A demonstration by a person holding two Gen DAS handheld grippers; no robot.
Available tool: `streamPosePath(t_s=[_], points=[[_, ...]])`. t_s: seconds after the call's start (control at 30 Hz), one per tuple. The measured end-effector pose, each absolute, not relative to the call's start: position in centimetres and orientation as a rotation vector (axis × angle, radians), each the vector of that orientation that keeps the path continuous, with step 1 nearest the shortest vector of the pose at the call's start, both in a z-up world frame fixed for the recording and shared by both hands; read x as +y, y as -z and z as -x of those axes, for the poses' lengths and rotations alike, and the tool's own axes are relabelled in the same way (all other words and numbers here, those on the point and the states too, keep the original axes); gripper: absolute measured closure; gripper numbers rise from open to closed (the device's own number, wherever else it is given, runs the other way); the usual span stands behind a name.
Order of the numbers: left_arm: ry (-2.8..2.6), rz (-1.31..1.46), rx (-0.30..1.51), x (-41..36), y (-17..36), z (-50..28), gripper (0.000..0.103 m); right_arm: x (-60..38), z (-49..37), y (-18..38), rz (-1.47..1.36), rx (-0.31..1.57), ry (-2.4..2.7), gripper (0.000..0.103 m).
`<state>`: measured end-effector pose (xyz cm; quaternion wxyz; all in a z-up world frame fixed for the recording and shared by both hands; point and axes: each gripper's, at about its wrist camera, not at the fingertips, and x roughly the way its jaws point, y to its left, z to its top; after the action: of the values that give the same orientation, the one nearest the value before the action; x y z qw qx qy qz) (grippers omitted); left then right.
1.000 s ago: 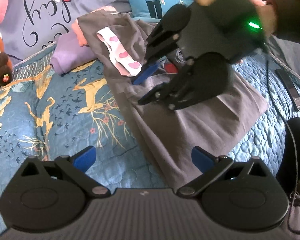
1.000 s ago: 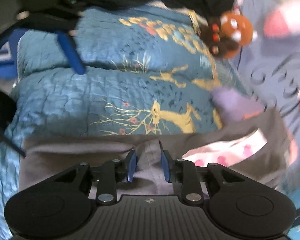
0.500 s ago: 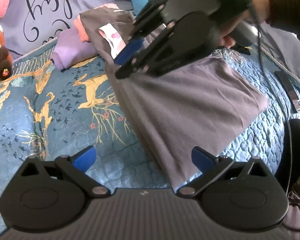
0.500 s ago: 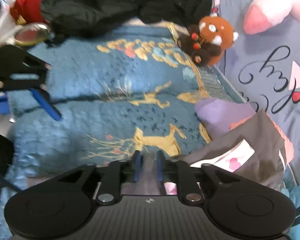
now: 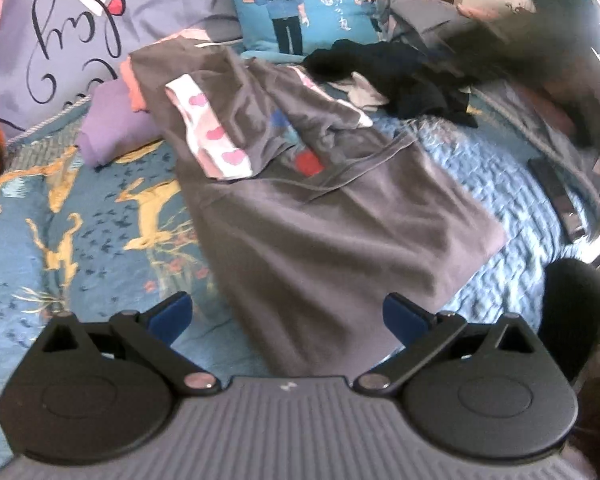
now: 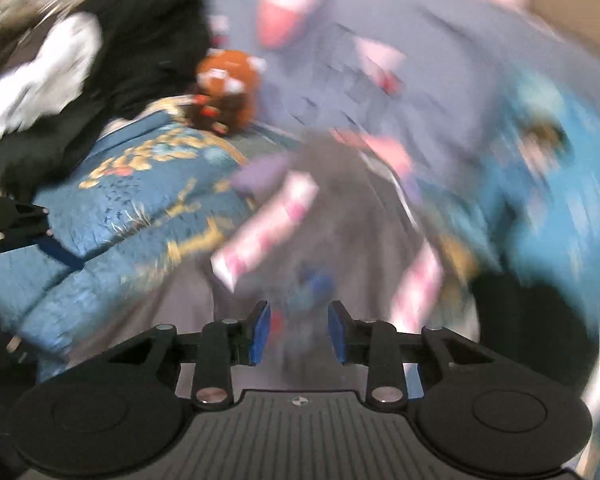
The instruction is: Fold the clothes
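A grey garment (image 5: 340, 232) lies spread on the blue bedspread (image 5: 80, 232), its top part folded down over itself. A pink-and-white cuff with hearts (image 5: 216, 136) lies on the fold. My left gripper (image 5: 288, 314) hangs open over the garment's near hem, its fingers wide apart and holding nothing. The right wrist view is blurred by motion. There my right gripper (image 6: 298, 328) is open above the grey garment (image 6: 340, 200), with nothing between its blue pads (image 6: 260, 328). A dark blur at the top right of the left wrist view hides the bed's far corner.
A folded purple garment (image 5: 108, 128) lies left of the grey one. Black clothes (image 5: 400, 76) are heaped behind it, before a blue cartoon pillow (image 5: 300, 4). A red-brown plush toy (image 6: 224, 92) sits by the lavender pillow (image 5: 80, 20). A dark flat object (image 5: 556, 196) lies at right.
My right gripper, shut on a fold of the grey garment, carried it toward the pillows, let go, opened and swung away to the right. The left gripper has stayed open in place.
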<state>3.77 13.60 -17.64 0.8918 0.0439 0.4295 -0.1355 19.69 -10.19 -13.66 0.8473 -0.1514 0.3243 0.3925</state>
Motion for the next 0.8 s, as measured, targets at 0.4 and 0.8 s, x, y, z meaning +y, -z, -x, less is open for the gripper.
streamPosePath(t_s=[0.4, 0.8], points=[[0.340, -0.181, 0.921, 7.1, 17.3, -6.1, 0.000, -12.0, -18.5, 19.8, 0.559, 0.627, -0.719, 0.078], [0.215, -0.322, 1.076, 6.6, 23.2, -8.2, 0.000, -11.7, -22.7, 19.0, 0.703, 0.613, -0.797, 0.101]])
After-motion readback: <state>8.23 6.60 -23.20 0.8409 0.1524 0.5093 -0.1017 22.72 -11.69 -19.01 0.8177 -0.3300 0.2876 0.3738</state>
